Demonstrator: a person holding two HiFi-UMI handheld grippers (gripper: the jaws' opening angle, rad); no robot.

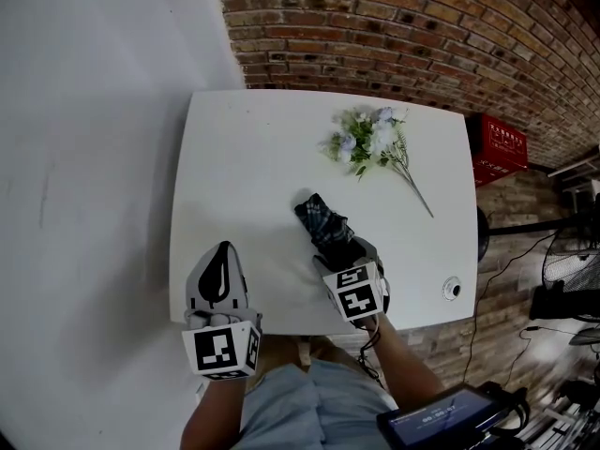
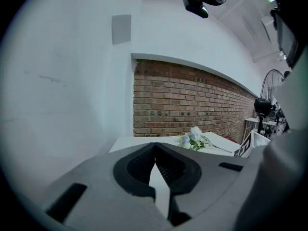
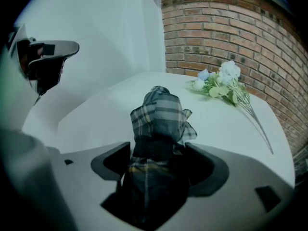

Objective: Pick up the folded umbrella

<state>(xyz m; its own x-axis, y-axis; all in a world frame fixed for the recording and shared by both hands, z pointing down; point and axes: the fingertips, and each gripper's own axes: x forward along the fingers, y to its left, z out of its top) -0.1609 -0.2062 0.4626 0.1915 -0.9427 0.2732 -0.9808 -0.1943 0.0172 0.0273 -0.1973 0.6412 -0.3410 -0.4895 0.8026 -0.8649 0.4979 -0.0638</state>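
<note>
Fabric of the folded umbrella (image 3: 161,112) fills the right claw (image 3: 159,153), clenched on its nearer end near the front edge of the table (image 1: 244,157), seemingly for lifting, while the left claw (image 2: 155,146) hovers aside, closed on nothing

The right gripper (image 1: 348,250) hides one end of the folded umbrella (image 1: 321,219).

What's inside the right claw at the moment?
The plaid folded umbrella sits in the right claw, jaws pressing its sides. Its near end is covered by the claw, so its handle cannot be seen.
</note>
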